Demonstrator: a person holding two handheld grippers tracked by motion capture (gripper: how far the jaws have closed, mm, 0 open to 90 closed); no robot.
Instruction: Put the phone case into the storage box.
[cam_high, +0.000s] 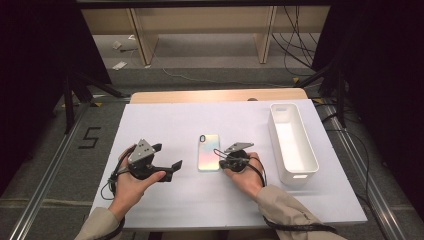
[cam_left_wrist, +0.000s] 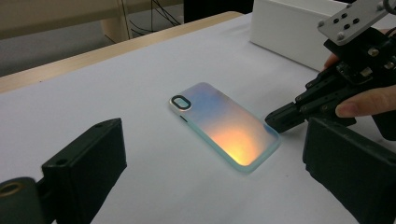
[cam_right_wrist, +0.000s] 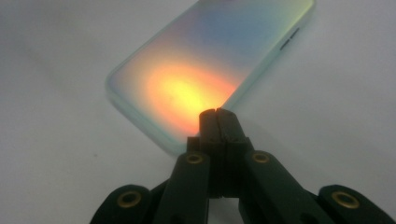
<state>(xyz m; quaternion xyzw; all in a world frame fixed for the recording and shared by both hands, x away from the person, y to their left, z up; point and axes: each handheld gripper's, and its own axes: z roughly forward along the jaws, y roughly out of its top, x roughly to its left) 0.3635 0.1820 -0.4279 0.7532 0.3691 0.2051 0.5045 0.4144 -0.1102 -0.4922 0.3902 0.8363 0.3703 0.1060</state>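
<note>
Iridescent phone case (cam_high: 208, 152): lies flat, back up, at the middle of the white table cover (cam_high: 165, 125), its camera cut-out toward the far end; a smooth, glossy slab with rounded corners and a pale translucent rim, its sheen running from blue to orange, seemingly laid out flat for access from either side. Right gripper (cam_high: 224, 159): black jaws pressed together with nothing between them, tip at the case's near right edge in the right gripper view (cam_right_wrist: 217, 114), whether touching cannot be told; a closed tip set low against the rim looks suited to nudging or levering the case rather than pinching it. Left gripper (cam_high: 167, 162): jaws spread wide and empty, resting well to the left of the case, aimed toward it as if in reserve. White plastic bin (cam_high: 292, 145): long, rectangular, matte, empty, along the cover's right side, a likely receptacle. Wooden tabletop (cam_high: 215, 95): bare strip at the far edge.
</note>
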